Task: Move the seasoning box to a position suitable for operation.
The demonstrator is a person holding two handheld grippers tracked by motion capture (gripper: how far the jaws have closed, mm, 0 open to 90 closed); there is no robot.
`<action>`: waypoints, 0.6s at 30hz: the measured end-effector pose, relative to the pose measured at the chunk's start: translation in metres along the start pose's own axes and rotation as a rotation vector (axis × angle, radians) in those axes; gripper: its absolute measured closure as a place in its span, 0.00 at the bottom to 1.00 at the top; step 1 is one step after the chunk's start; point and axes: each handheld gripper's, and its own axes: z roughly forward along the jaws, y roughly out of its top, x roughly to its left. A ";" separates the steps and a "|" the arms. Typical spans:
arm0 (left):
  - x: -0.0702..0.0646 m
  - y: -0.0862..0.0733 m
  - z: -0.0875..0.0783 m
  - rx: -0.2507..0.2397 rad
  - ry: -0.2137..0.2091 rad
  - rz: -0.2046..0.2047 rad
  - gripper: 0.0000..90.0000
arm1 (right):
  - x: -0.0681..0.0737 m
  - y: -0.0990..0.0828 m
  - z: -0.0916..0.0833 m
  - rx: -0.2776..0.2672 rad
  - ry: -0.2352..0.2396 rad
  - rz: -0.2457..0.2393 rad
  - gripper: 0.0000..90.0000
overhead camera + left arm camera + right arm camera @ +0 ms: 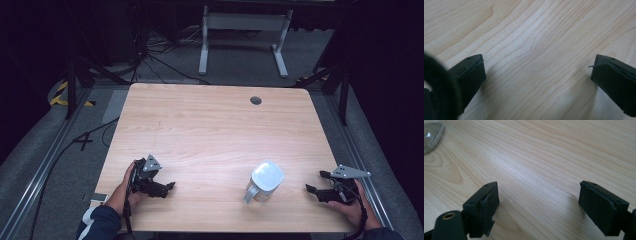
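A clear plastic jug (263,182) with a white lid and a handle stands on the wooden table (210,125) near its front edge, right of centre. My left gripper (169,188) rests low over the table at the front left, open, with bare wood between its jaws (537,72). My right gripper (315,182) sits at the front right, to the right of the jug and apart from it, open and empty (539,202). The jug's clear edge (431,135) shows at the top left of the right gripper view.
A round dark cable hole (255,100) lies near the table's far edge. Beyond the table stands a white frame (243,30) on the grey floor, with cables (150,55) at the left. A small flat object (95,198) lies by the front left corner.
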 end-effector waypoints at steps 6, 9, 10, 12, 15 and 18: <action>0.000 0.000 0.000 0.000 0.000 0.000 0.00 | 0.000 0.000 0.000 0.000 0.002 -0.001 0.19; 0.000 0.000 0.000 0.000 0.000 0.000 0.00 | 0.000 0.000 0.000 0.000 0.002 -0.001 0.19; 0.000 0.000 0.000 0.000 0.000 0.001 0.00 | 0.000 0.000 0.000 0.000 0.002 -0.001 0.19; 0.000 0.000 0.000 0.000 -0.003 0.000 0.00 | 0.000 0.000 0.000 -0.001 0.001 -0.001 0.20; -0.001 0.001 -0.001 0.005 -0.003 0.013 0.02 | 0.000 0.000 0.000 -0.001 0.002 -0.004 0.20; -0.003 0.003 -0.001 0.008 -0.025 0.029 0.11 | -0.001 0.001 0.000 0.002 0.007 -0.008 0.20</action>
